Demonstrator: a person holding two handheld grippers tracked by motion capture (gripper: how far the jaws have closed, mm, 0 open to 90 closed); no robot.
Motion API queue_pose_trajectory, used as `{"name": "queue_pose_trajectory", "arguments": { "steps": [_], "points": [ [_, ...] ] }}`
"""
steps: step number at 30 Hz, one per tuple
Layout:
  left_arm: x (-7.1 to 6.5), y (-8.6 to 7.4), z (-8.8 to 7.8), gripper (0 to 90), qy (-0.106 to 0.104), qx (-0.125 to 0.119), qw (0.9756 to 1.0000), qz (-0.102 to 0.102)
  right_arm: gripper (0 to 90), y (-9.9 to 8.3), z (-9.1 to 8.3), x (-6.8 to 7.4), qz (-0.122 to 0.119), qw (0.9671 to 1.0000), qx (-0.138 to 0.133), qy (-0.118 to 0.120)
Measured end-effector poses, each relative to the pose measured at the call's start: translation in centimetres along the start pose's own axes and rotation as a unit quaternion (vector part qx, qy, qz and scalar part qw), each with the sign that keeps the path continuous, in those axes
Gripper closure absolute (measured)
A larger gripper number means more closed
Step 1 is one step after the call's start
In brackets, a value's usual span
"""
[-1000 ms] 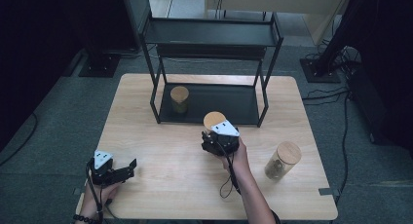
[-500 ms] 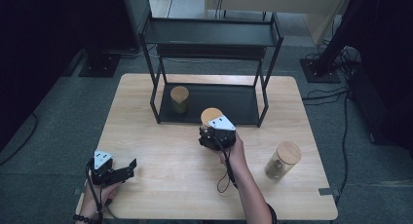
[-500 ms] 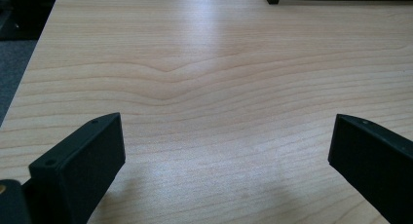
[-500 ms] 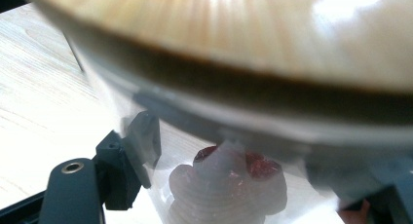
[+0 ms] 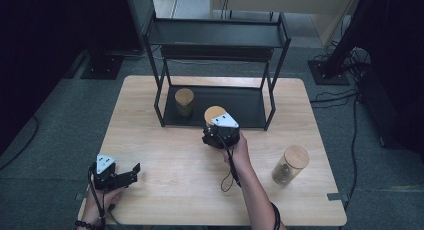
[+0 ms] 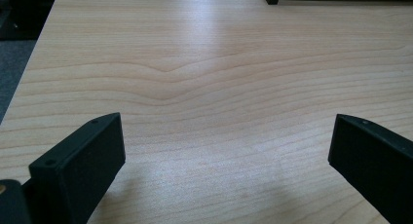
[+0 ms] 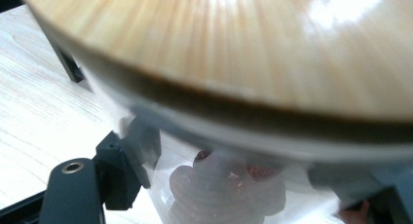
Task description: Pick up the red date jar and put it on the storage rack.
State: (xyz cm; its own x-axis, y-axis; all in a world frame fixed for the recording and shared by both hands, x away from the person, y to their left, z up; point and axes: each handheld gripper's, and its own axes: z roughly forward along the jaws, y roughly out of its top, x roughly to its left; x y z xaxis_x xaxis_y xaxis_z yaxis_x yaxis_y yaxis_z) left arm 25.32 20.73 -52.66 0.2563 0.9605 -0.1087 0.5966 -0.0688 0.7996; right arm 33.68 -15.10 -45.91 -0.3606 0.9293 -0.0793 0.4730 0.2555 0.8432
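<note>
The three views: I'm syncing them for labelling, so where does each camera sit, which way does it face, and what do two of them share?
High view: above the table's near edge, facing forward and down on the table; forearms, both grippers.
Left gripper view: low on the left gripper, facing across bare wood; open jaws.
Right gripper view: on the right gripper, against the held jar.
Shared: that jar and the shelf rack in the high view too.
</note>
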Motion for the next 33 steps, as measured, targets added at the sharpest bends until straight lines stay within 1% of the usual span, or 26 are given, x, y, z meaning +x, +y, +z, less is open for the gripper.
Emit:
{"name": "queue_pose_trajectory", "arguments": {
  "steps": [10, 13, 17, 20, 33],
  "points": [
    [0.0, 0.0, 0.0, 0.2, 0.000, 0.000, 1.0000, 0.000, 24.9, 1.0, 0.9, -0.1, -0.001, 1.0000, 0.000, -0.002],
    [0.0, 0.0, 0.0, 0.1, 0.000, 0.001, 1.0000, 0.001, 24.9, 1.5, 1.2, 0.1, 0.002, 1.0000, 0.000, -0.002],
    [0.0, 0.0, 0.0, 0.2, -0.001, 0.000, 1.0000, -0.001, 24.9, 1.9, 1.7, 0.3, -0.002, 1.0000, 0.002, -0.003],
    [0.0, 0.0, 0.0, 0.2, -0.002, 0.000, 1.0000, 0.000, 24.9, 2.0, 2.0, 0.3, 0.001, 1.0000, 0.003, -0.004],
    [0.0, 0.0, 0.0, 0.2, -0.003, 0.000, 1.0000, -0.001, 24.9, 3.2, 3.4, -0.2, 0.005, 0.9999, 0.008, -0.011]
  ]
}}
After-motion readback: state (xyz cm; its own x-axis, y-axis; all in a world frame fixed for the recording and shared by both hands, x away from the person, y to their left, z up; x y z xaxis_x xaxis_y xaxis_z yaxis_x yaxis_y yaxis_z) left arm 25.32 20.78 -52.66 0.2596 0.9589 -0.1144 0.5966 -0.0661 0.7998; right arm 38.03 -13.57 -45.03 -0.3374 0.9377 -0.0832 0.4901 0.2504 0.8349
